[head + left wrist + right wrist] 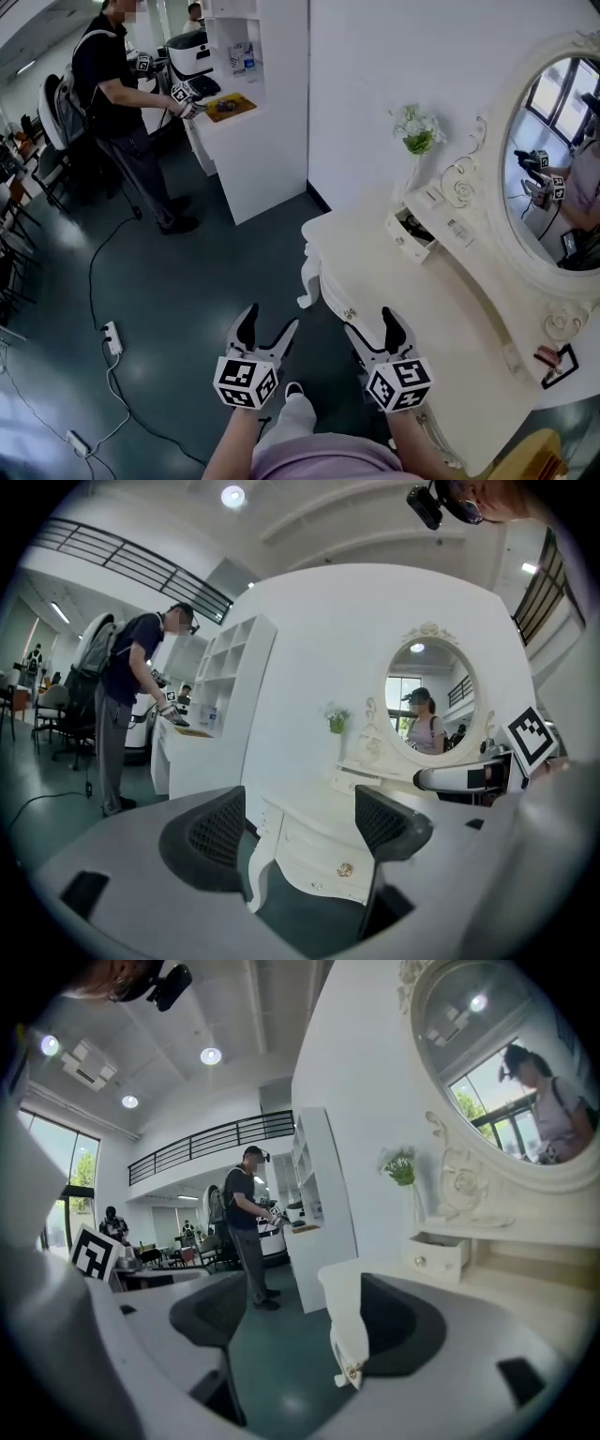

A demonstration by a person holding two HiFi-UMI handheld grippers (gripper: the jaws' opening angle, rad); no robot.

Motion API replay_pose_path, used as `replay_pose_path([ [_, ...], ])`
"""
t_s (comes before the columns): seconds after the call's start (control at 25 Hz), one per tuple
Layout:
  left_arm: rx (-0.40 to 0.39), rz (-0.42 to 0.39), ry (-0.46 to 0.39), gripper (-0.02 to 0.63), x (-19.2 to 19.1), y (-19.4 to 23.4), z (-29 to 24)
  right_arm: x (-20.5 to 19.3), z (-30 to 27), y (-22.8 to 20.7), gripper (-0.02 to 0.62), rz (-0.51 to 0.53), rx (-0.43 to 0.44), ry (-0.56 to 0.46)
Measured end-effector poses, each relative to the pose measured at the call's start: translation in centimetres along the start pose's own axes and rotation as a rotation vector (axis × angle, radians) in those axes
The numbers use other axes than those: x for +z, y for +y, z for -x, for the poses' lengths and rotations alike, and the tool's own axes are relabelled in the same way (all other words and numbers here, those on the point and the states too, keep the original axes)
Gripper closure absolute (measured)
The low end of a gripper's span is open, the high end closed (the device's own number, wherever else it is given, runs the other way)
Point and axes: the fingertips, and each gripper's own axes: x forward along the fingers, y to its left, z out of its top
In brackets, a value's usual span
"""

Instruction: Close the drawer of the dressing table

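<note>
Jaws of the left gripper (270, 323) and right gripper (372, 323) stand wide apart, empty, before the ornate white dressing table (412, 300). Its small white drawer (410, 236) sits pulled out beside the oval mirror (553, 169).

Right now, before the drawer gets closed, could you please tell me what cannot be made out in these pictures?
Contents of the small open drawer: the head view shows only a dark sliver inside, and the right gripper view shows just its front.
Oval mirror and dressing table: both are cut off at the head view's right edge.
Small items by the mirror's base: in the head view they are too small to name and partly cut off.
</note>
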Motion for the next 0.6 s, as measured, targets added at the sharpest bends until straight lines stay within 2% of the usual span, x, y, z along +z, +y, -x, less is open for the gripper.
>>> replay_pose_path([
  [0.32, -0.096, 0.002, 0.038, 0.256, 1.2, 3.5, -5.6, 1.2, -5.1, -1.4, 0.222, -0.031, -0.107, -0.003],
  [0.6, -0.176, 0.003, 0.069, 0.256, 0.9, 3.7, -9.8, 1.0, -6.4, -3.8, 0.222, -0.056, -0.187, 0.009],
])
